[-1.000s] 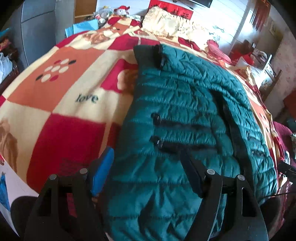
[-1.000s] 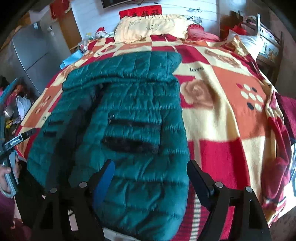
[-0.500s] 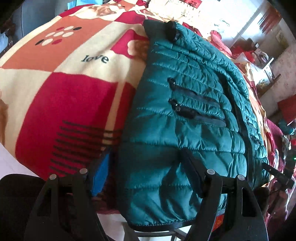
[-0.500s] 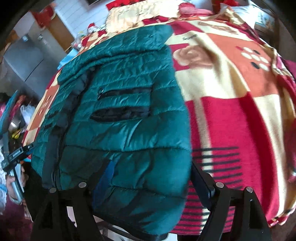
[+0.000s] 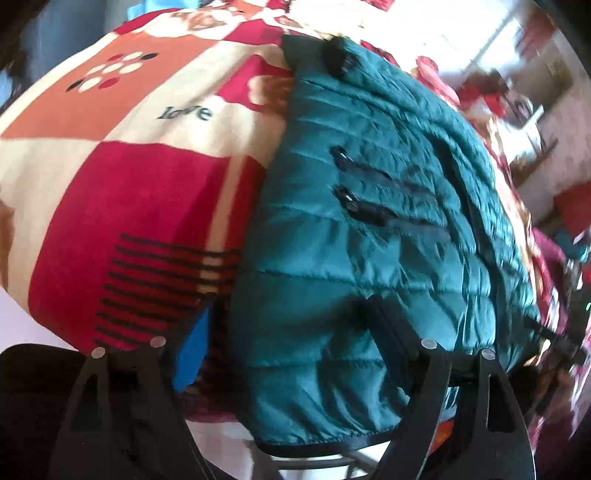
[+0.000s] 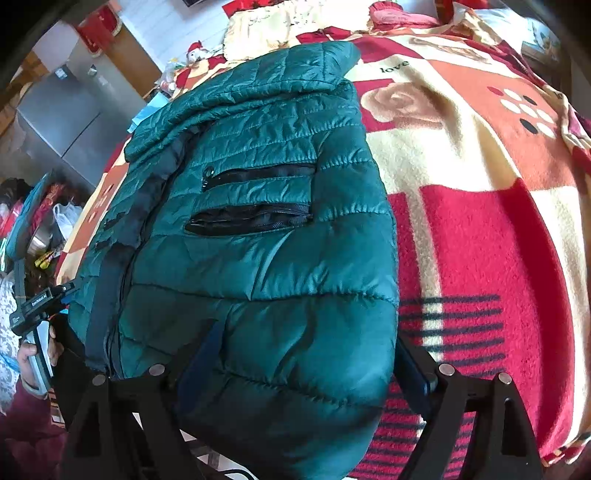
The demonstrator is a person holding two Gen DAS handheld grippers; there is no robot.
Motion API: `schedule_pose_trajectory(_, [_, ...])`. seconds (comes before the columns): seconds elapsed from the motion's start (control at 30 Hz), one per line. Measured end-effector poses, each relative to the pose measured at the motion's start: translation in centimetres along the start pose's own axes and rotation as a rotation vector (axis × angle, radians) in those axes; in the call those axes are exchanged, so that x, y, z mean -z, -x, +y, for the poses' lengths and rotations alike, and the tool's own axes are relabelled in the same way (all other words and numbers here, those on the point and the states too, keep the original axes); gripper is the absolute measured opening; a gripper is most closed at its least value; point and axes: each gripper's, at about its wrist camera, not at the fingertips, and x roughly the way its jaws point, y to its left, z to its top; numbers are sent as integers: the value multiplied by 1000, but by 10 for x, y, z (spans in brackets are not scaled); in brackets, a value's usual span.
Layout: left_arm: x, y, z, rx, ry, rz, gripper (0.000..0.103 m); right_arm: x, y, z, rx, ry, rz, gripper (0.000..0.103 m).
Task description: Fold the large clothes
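Observation:
A teal quilted jacket [image 5: 369,229] lies on a red, cream and orange blanket [image 5: 122,192], its hem hanging over the bed's near edge. My left gripper [image 5: 291,332] straddles the hem's left corner. One finger is beside the jacket over the blanket and the other lies on the fabric. Its jaws are opening, with the pads not pressing. My right gripper [image 6: 310,362] straddles the right corner of the jacket [image 6: 266,229], jaws also opening. Two black zip pockets show on each front panel.
A cream pillow [image 6: 295,26] lies at the bed's head. A grey cabinet [image 6: 66,114] and clutter stand left of the bed. A person's hand [image 6: 26,358] holds the other gripper's handle at the jacket's left side. A metal frame [image 5: 332,458] shows below the hem.
Both cameras have dropped and tipped down toward the hem, which now shows hanging over the bed's edge. Both pairs of jaws stand a little wider.

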Motion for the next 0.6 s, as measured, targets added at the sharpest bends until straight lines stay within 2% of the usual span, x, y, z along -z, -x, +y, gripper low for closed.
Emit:
schedule_pose_trajectory(0.1, [0, -4, -7, -7, -18, 17, 87, 1, 0, 2, -13, 18, -10, 87])
schedule_pose_trajectory(0.27, [-3, -6, -9, 0, -4, 44, 88, 2, -1, 5, -75, 8, -24, 89])
schedule_pose_trajectory(0.47, [-4, -8, -13, -3, -26, 44, 90, 4, -2, 6, -95, 32, -64, 89])
schedule_pose_trajectory(0.6, [-2, -9, -15, 0, -38, 33, 93, 6, 1, 10, -132, 57, -72, 79])
